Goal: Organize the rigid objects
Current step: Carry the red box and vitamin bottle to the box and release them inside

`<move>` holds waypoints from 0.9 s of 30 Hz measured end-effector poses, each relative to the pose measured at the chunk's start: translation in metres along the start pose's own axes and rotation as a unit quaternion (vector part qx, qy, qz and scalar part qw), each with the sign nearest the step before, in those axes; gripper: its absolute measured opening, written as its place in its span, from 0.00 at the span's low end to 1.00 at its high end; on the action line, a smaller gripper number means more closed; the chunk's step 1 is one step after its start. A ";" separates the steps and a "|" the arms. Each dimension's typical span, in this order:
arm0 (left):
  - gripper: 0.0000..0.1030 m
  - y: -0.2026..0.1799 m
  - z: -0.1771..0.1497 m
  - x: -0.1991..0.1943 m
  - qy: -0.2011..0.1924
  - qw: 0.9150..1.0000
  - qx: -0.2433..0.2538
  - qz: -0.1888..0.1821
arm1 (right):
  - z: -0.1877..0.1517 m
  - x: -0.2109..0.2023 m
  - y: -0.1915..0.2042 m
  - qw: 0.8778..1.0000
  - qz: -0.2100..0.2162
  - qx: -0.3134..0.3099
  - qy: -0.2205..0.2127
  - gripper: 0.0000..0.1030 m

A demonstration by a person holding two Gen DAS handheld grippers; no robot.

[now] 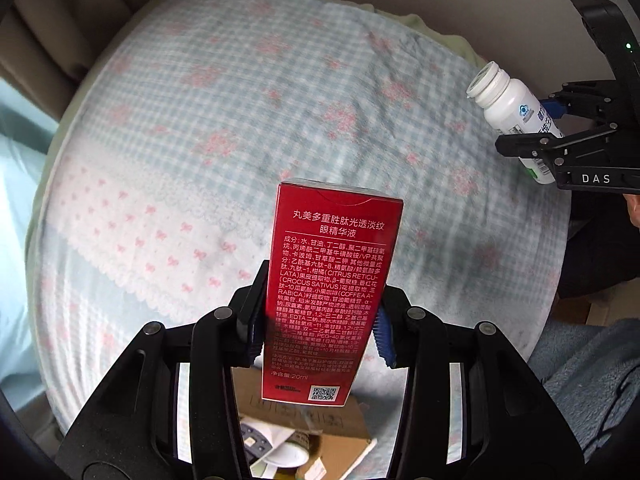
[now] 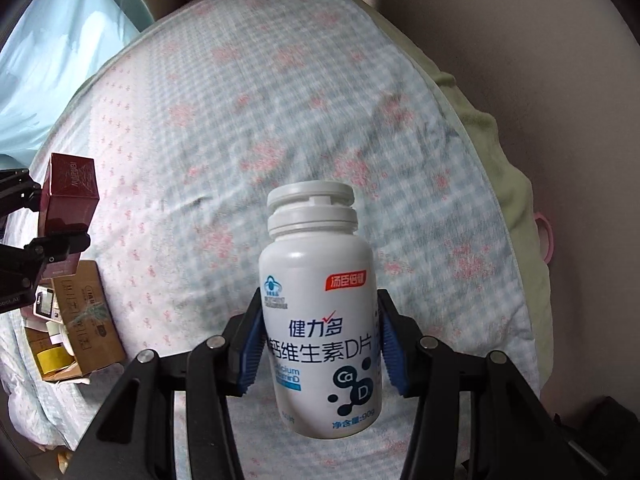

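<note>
both grippers are gripping loads above the quilt [image 1: 248, 92]: left gripper [image 1: 318, 328] clamping red carton [image 1: 332, 280], right gripper [image 2: 320, 352] pinching white bottle [image 2: 320, 320], likely carrying them from cardboard box [image 2: 86, 320] at 8 o'clock.

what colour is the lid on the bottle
White, like the bottle itself; the lid shows best in the right wrist view.

Red box: my tall red cardboard carton [image 1: 330, 280] with white Chinese print and a QR code stands upright, clamped at both sides, above the bed.
White bottle: my white plastic bottle [image 2: 320, 312] with ribbed flip cap and blue "Ca D" label is upright, clamped at its middle, lifted off the bedding.
</note>
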State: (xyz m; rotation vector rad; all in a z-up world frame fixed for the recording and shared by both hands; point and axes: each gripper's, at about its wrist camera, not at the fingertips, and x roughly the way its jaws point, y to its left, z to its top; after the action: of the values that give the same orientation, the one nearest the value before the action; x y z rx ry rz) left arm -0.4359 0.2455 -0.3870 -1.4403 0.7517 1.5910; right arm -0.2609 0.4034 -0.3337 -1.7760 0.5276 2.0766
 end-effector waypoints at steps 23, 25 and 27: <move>0.39 0.095 -0.344 -0.117 -0.056 0.956 -0.279 0.067 | -0.062 -0.085 0.275 0.977 0.093 -0.188 -0.043 0.46; 0.39 0.101 -0.367 -0.110 -0.055 0.951 -0.297 0.066 | -0.068 -0.080 0.295 0.974 0.094 -0.201 -0.040 0.46; 0.39 0.106 -0.387 -0.100 -0.052 0.946 -0.314 0.065 | -0.074 -0.072 0.312 0.972 0.096 -0.212 -0.037 0.46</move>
State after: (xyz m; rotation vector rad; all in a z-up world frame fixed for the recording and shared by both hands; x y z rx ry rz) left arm -0.3452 -0.1572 -0.3616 -1.7496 0.2802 2.1123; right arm -0.3416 0.0939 -0.2572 -1.9238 0.2529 2.5288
